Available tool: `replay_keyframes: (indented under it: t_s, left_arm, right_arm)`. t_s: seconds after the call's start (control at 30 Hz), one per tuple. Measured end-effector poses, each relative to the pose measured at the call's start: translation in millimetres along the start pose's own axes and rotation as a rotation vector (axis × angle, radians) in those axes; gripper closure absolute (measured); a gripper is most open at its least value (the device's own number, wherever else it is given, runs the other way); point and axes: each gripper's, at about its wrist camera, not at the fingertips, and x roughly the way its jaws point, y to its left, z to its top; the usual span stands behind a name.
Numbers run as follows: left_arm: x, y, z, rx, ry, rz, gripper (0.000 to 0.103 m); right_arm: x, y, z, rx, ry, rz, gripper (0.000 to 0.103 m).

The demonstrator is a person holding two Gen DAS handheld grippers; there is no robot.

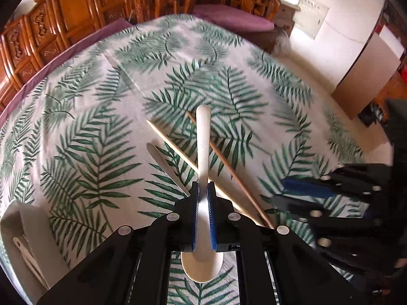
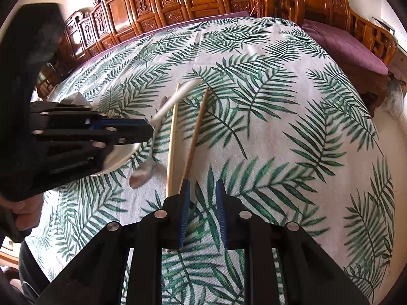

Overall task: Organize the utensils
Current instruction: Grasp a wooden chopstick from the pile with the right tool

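Two grippers over the leaf-print tablecloth [image 2: 279,127]. Left gripper [image 1: 203,203] is clamped tight on the white spoon [image 1: 203,137], handle pointing up-frame, bowl hanging low behind the pads. Right gripper [image 2: 202,203] sits low at bottom centre, jaws parted and holding nothing. Just beyond it lie two wooden chopsticks [image 2: 172,137] and a metal spoon [image 2: 142,175], a white plate [image 2: 119,157] to the left.

Both fisheye views are set close above the leaf-print tablecloth [image 1: 84,117] [image 2: 292,117], left wrist facing the far carved wooden chairs [image 1: 76,12], right wrist likewise [image 2: 178,5], with the chopsticks [image 1: 223,160] [image 2: 173,132] shared.
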Motion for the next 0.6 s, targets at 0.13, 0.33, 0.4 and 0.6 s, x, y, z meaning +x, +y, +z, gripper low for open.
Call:
replay_keyframes:
  t_s: [0.13, 0.33, 0.4, 0.6]
  left_arm:
    - [-19, 2, -2, -0.006, -0.03, 0.004, 0.097]
    - [-46, 12, -11, -0.04, -0.07, 0.003, 0.097]
    - [-56, 16, -16, -0.054, -0.084, 0.002, 0.097]
    - [-81, 26, -29, -0.071, -0.119, 0.006, 0.097]
  right_arm:
    - [9, 6, 12, -0.017, 0.004, 0.006, 0.08]
    - [27, 19, 26, -0.062, 0.038, -0.018, 0.08]
    - [33, 21, 26, -0.076, 0.055, -0.046, 0.084]
    - [36, 20, 28, -0.076, 0.054, -0.099, 0.096]
